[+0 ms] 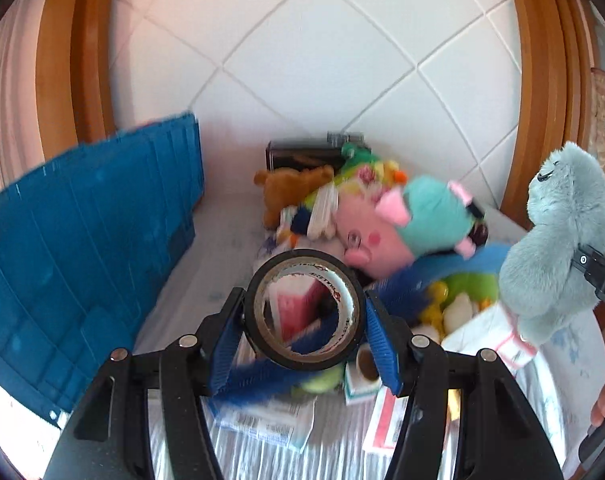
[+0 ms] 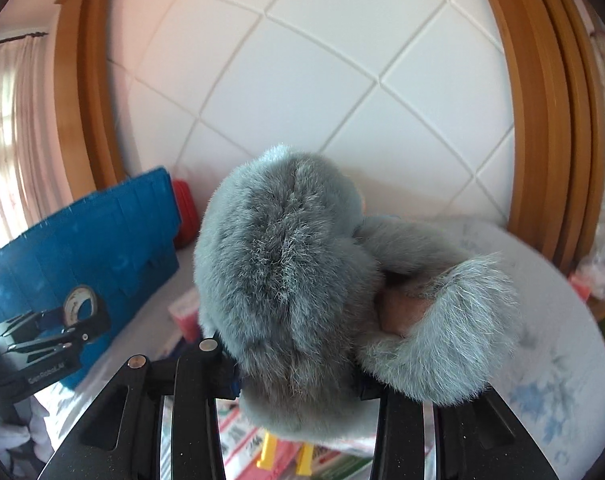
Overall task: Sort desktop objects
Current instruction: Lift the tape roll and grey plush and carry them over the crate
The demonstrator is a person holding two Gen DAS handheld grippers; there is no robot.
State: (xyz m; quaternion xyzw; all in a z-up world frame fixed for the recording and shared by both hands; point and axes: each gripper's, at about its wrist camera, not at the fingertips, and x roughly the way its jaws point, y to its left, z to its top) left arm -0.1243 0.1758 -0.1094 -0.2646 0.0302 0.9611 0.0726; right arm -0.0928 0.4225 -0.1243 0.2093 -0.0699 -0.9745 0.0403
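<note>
My left gripper (image 1: 304, 314) is shut on a black roll of tape (image 1: 304, 314), held upright above the cluttered table; it also shows at the left of the right wrist view (image 2: 78, 308). My right gripper (image 2: 294, 364) is shut on a grey plush toy (image 2: 302, 280) that fills its view and hides the fingertips. The same plush (image 1: 550, 256) hangs at the right of the left wrist view. A pile of plush toys lies behind the tape, with a pink and teal pig (image 1: 398, 220) and a brown bear (image 1: 290, 196).
A blue plastic crate (image 1: 82, 248) stands at the left, also in the right wrist view (image 2: 102, 240). A dark box (image 1: 298, 154) sits by the tiled wall. Papers, small boxes and a pink pack (image 1: 298, 308) lie on the white cloth. A red object (image 2: 186, 216) is behind the crate.
</note>
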